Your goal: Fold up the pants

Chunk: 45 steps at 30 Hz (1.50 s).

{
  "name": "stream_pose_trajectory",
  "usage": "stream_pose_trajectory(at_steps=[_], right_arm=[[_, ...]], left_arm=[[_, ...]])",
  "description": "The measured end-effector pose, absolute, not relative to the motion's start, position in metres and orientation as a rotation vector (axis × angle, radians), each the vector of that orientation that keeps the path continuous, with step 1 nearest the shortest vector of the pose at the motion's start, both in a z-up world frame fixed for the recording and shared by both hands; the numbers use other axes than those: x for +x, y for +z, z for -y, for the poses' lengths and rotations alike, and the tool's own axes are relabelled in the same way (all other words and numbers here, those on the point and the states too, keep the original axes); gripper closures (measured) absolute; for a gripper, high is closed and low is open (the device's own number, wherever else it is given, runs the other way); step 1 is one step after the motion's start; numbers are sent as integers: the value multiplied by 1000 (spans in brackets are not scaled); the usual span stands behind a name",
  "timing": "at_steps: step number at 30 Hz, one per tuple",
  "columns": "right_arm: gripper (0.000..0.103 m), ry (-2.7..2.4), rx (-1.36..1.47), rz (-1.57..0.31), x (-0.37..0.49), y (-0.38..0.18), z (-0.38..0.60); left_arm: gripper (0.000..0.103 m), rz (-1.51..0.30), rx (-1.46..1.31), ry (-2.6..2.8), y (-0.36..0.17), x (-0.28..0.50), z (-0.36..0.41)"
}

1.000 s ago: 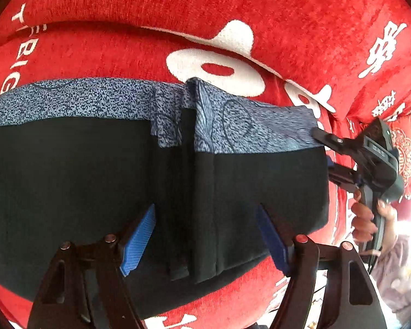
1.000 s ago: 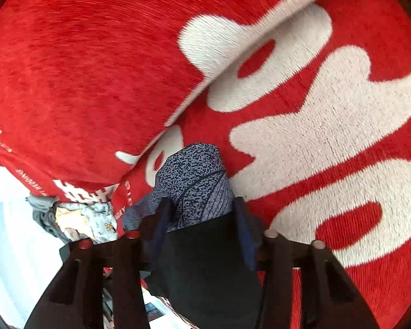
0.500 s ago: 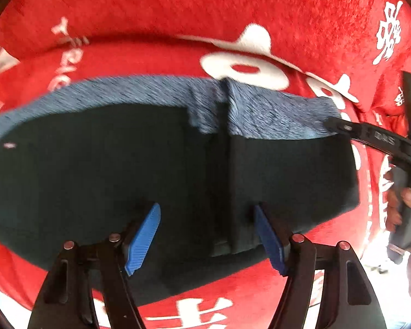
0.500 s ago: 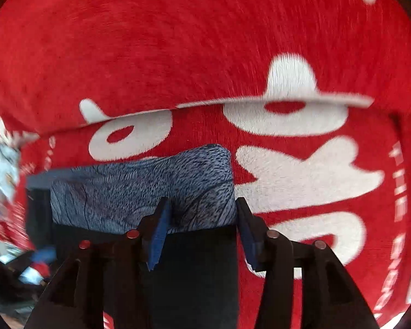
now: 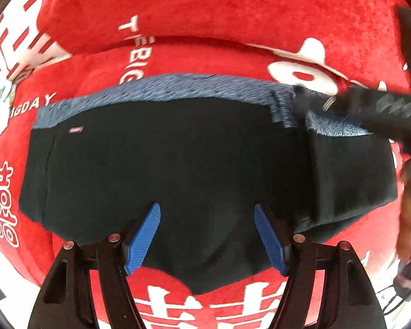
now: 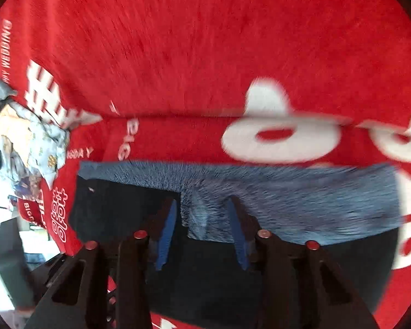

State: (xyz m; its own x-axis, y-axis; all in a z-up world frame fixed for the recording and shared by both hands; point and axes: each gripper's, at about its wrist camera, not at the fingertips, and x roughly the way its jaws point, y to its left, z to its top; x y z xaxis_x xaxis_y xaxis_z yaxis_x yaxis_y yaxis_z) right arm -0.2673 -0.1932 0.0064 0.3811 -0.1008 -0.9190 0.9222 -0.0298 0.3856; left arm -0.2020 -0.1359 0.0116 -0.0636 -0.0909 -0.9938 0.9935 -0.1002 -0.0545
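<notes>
The black fabric pants with a speckled blue-grey waistband (image 5: 178, 164) lie spread across the red plush cover with white lettering (image 5: 205, 13). The left gripper (image 5: 207, 235) hovers over the near black edge, fingers released. The right gripper (image 6: 201, 230) has just been closing (view blurred) on the folded-over waistband at the right; whether its fingers press the cloth, I cannot tell.
</notes>
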Motion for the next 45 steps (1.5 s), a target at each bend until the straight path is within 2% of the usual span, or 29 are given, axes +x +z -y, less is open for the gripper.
stream_pose_trajectory(at_steps=[4, 11, 12, 13, 14, 15, 27, 45], right_arm=[[64, -974, 1168, -964, -240, 18, 173], [62, -996, 1113, -1087, -220, 26, 164], [61, -997, 1113, -1091, -225, 31, 164], [61, -1001, 1111, -1097, -226, 32, 162], [61, -1006, 1108, -1105, -225, 33, 161], [61, -1010, 1107, -1112, -223, 32, 161], [58, -939, 1092, -1148, -185, 39, 147], [41, -878, 1079, -1250, -140, 28, 131]], left_arm=[[31, -1149, 1164, -1334, 7, -184, 133], [31, -1171, 1161, -1267, 3, -158, 125], [28, -1171, 1157, -1266, 4, -155, 125], [21, -1171, 1152, -1262, 5, -152, 123], [9, -1172, 1144, -1260, 5, -148, 123], [6, -1172, 1135, -1258, 6, -145, 123], [6, -1217, 1109, -1196, 6, -112, 120], [6, -1290, 1050, -1120, -15, -54, 121]])
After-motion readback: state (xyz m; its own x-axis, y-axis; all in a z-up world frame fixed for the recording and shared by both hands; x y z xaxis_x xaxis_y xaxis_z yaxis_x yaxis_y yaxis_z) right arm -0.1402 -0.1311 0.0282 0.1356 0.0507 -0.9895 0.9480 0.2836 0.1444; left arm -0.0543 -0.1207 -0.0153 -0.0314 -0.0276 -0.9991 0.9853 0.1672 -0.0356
